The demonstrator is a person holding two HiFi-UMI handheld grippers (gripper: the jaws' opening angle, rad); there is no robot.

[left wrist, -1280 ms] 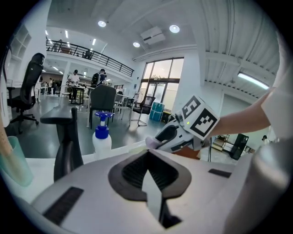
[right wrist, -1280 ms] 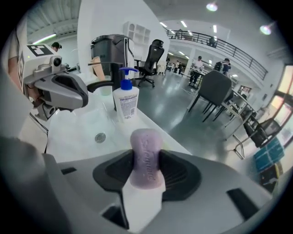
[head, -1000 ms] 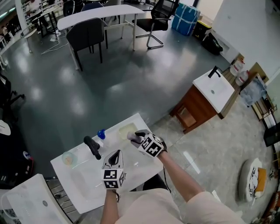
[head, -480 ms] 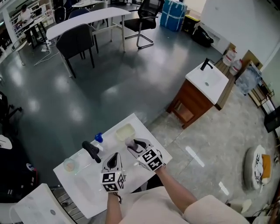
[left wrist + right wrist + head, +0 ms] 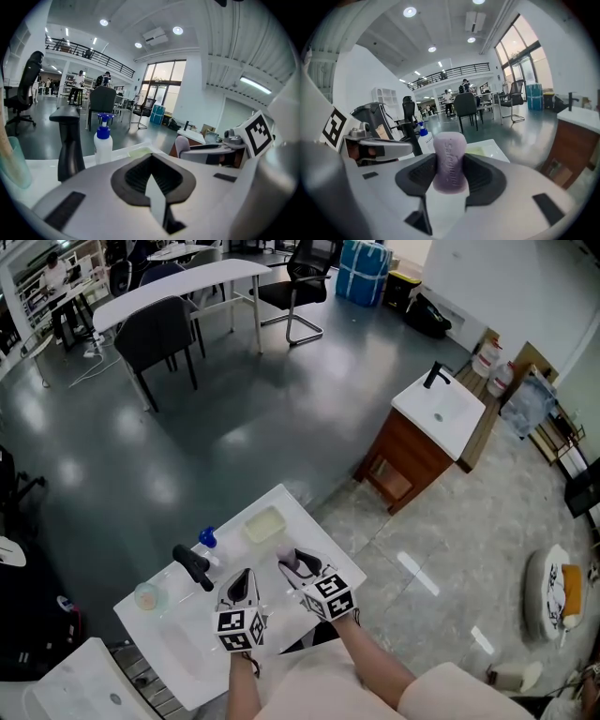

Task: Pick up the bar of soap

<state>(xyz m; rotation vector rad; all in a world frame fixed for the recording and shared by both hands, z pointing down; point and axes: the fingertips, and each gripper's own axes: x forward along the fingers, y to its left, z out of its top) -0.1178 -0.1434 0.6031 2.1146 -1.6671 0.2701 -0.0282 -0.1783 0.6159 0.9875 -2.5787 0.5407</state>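
one purple bar of soap [image 5: 450,161] sits clamped between the right gripper's [image 5: 294,566] wide jaws above the table [image 5: 298,521]; the left gripper [image 5: 243,581] is closed and empty. farther off stand one dish [image 5: 264,524], one bottle [image 5: 206,540] and one black tap [image 5: 192,566]. since a second ago the right gripper has drawn nearer, away from the dish.

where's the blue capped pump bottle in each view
Head view: pump bottle at lower left, on the white counter.
Left gripper view: bottle left of centre.
Right gripper view: bottle small, left of centre.
Shared landmark: the black tap stands beside it in every view.
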